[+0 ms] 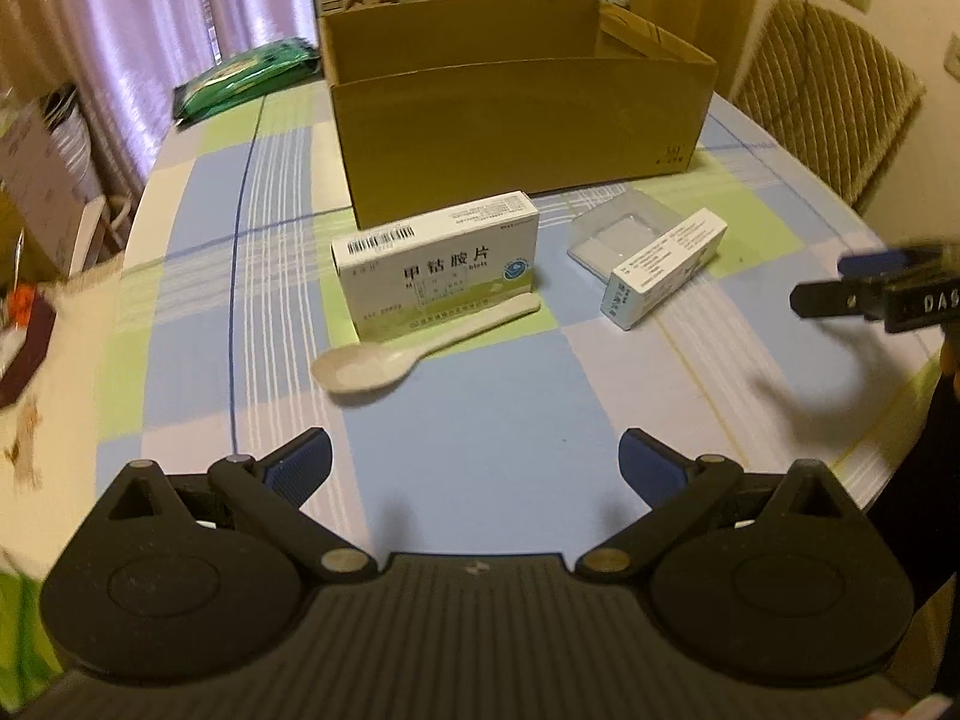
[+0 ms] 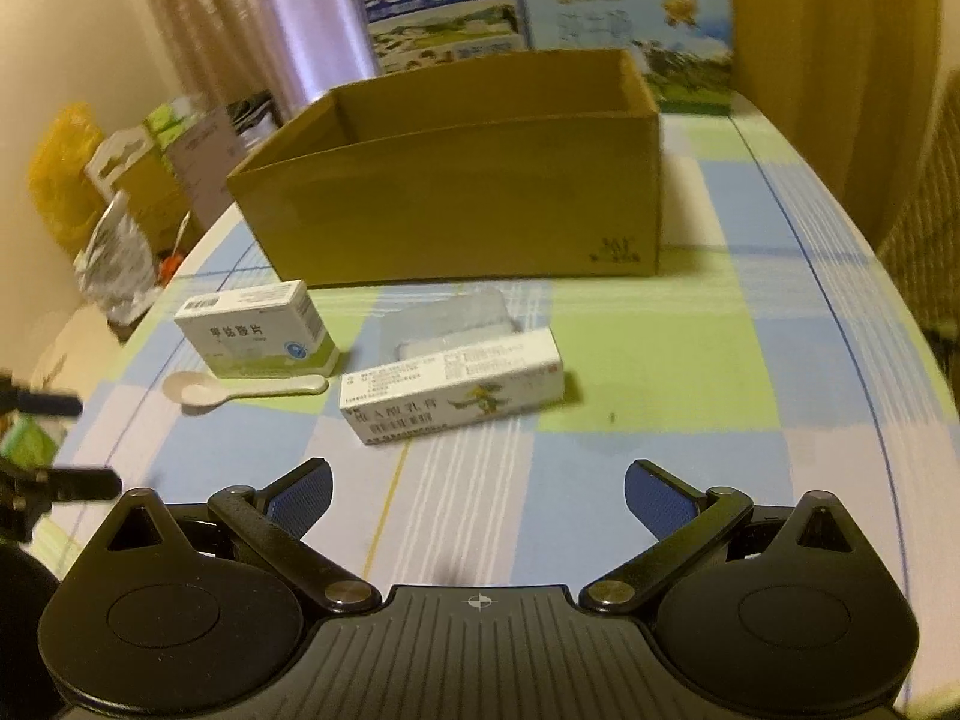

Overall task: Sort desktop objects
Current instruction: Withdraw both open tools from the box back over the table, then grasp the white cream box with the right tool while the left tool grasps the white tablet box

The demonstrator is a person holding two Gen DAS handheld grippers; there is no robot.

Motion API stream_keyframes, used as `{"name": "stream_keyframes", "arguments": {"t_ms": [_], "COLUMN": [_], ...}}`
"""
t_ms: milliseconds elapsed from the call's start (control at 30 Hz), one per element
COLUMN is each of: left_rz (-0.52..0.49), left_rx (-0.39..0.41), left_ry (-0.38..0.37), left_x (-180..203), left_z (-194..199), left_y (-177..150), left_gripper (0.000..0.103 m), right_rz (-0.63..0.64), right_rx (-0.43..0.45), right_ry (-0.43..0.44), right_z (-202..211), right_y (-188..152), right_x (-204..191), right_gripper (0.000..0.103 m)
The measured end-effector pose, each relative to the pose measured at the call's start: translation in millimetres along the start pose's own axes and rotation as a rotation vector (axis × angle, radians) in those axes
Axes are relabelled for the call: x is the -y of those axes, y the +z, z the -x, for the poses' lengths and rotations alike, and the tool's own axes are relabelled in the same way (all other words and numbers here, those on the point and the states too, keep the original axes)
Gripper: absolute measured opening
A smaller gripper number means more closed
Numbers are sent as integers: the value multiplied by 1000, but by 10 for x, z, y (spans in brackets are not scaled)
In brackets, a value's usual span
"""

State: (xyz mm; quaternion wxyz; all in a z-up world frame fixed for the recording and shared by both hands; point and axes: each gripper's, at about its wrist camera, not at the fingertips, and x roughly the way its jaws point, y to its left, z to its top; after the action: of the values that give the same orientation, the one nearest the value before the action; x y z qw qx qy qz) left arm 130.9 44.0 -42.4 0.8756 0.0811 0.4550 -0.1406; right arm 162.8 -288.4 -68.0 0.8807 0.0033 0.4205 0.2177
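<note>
Pill box (image 1: 441,267), spoon (image 1: 384,357), tube carton (image 2: 453,393) and clear tray (image 1: 621,234) are laid on the tablecloth (image 1: 480,420) before the open cardboard box (image 1: 516,132), seemingly their destination. Both grippers, left (image 1: 474,468) and right (image 2: 478,501), are held wide open, empty.

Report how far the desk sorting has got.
Nothing looks sorted yet; the brown cardboard box shows no items in its visible part. Nothing is in hand: left gripper and right gripper are open. Left: white-green medicine box, white plastic spoon, clear plastic tray, long white ointment box.
</note>
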Motion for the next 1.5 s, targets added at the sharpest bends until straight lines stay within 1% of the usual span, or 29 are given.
{"name": "stream_keyframes", "arguments": {"t_ms": [100, 200, 300, 400, 433, 533, 700, 767, 800, 833, 933, 1000, 1067, 1133, 1200, 1367, 1500], "left_rz": [-81, -178, -303, -410, -440, -507, -597, -624, -638, -649, -687, -707, -727, -747, -767, -780, -774], "left_rx": [-3, 0, -5, -15, -22, -36, -55, -55, -55, -58, -67, -73, -89, -99, -108, -113, -128], "left_ry": [-2, -12, -22, -33, -42, -62, -61, -63, -67, -69, -80, -85, -99, -107, -115, -118, -123], "left_x": [-25, -17, 15, 45, 47, 37, 12, 5, 2, 3, 24, 50, 76, 106, 134, 141, 125], "left_z": [-49, -95, -140, -205, -235, -324, -484, -531, -562, -587, -673, -719, -771, -809, -848, -946, -1038], "left_y": [87, 183, 285, 384, 421, 505, 629, 668, 689, 705, 746, 765, 787, 803, 811, 883, 943], "left_gripper": [100, 99, 96, 96, 96, 96, 95, 95, 95, 95, 93, 92, 89, 84, 83, 82, 77], "right_rz": [88, 215, 399, 586, 631, 761, 961, 1031, 1065, 1088, 1143, 1176, 1201, 1218, 1228, 1239, 1247], "right_rx": [-2, -9, -24, -21, -20, -28, -53, -63, -75, -88, -126, -144, -156, -169, -179, -192, -204], "right_ry": [9, 35, 80, 121, 126, 137, 149, 159, 161, 163, 172, 185, 190, 192, 195, 198, 204], "right_z": [-58, -124, -186, -210, -222, -276, -410, -470, -516, -554, -680, -746, -799, -866, -921, -1007, -1065], "right_y": [84, 165, 244, 319, 338, 390, 418, 408, 396, 392, 346, 308, 279, 257, 249, 255, 259], "right_x": [-46, -121, -223, -325, -346, -404, -486, -501, -511, -517, -524, -531, -538, -534, -526, -506, -507], "right_gripper": [101, 101, 101, 101, 101, 101, 100, 98, 93, 88, 80, 78, 77, 72, 69, 66, 63]}}
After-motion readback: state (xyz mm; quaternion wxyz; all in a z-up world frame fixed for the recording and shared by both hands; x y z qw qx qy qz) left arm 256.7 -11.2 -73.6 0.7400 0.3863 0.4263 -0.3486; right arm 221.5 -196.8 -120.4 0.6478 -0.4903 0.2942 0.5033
